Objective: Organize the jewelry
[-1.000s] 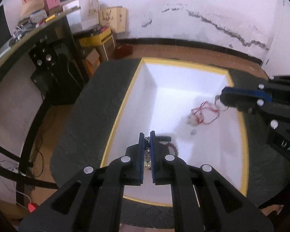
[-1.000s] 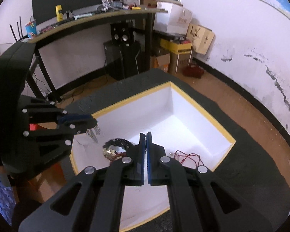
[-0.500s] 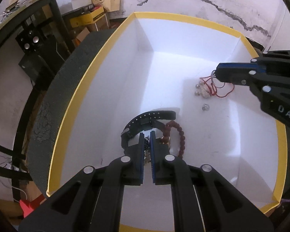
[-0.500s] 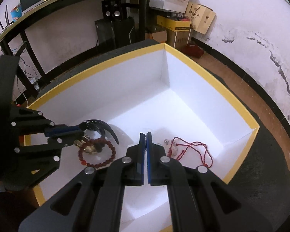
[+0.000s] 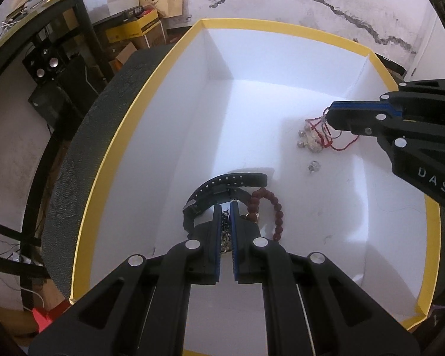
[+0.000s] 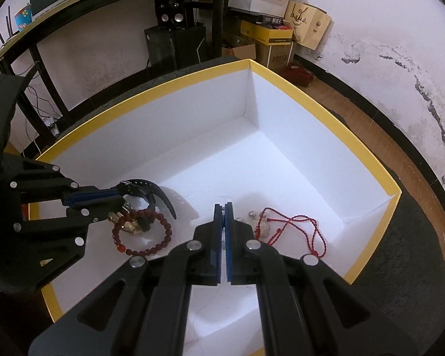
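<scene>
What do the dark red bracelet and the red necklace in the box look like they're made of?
Bracelet: round dark red beads with a slight sheen, maybe polished wood or stone. Necklace: thin twisted red cord, matte, likely textile.

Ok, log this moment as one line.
left gripper: shut on chain | right gripper: shut, over red cord necklace | watch, bead bracelet in box

Left gripper (image 5: 226, 207): matte black plastic frame, forked into ribbed struts with triangular cut-outs. Round silver screw heads are seen at each joint. Fingers (image 5: 216, 231) are lined with blue pads on the inner faces.

Right gripper (image 6: 223, 209): same black frame, silver screws and blue-lined fingers (image 6: 230, 237). White letters "DAS" are printed on its side, as seen from the left wrist view.
</scene>
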The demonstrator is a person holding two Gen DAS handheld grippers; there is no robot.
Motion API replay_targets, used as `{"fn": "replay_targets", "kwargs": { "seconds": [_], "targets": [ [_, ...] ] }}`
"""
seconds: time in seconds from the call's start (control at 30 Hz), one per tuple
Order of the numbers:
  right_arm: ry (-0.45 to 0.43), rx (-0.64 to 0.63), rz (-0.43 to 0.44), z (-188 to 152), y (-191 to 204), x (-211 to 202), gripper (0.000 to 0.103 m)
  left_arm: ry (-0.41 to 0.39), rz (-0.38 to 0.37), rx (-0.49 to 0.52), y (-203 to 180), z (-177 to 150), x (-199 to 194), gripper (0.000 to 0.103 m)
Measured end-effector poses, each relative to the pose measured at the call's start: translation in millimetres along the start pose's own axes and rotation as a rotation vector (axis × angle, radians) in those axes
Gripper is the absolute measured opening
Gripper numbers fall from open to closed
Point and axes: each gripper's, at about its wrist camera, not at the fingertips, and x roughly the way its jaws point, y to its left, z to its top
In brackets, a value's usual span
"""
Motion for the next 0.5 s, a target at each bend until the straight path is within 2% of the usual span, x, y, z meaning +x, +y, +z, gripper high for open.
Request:
{"fn": "replay_targets", "kwargs": {
  "seconds": [0.23,0.27,0.3,0.33,0.37,0.4,0.43,0.5],
  "targets": [
    [0.024,0.019,0.000,3,-3,-2,0.003,0.009,0.024,-0.003,-1,4,-2,0.007],
    [0.023,0.018,-0.003,3,-4,-3,0.011,0.009,0.033,0.001,-2,4,-2,0.009],
    [0.021,0.020,-0.004,3,-5,-5,0.050,0.009,0.036,0.002,-3,4,-3,0.025],
    [-0.010,0.026,-0.012,2,-6,-10,0.075,0.010,0.037,-0.001,-3,5,-4,0.068],
    [-0.049,0.027,-0.028,1,-6,-16,0.096,0.003,0.052,-0.014,-3,5,-6,0.087],
    [-0.064,0.023,-0.025,1,-6,-20,0.096,-0.021,0.068,-0.023,-3,6,-11,0.095],
    [-0.059,0.026,-0.015,2,-8,-22,0.096,-0.046,0.072,-0.024,-4,7,-16,0.095],
    [-0.061,0.026,-0.026,1,-9,-25,0.096,-0.038,0.061,-0.028,-5,9,-18,0.095]
  ]
}}
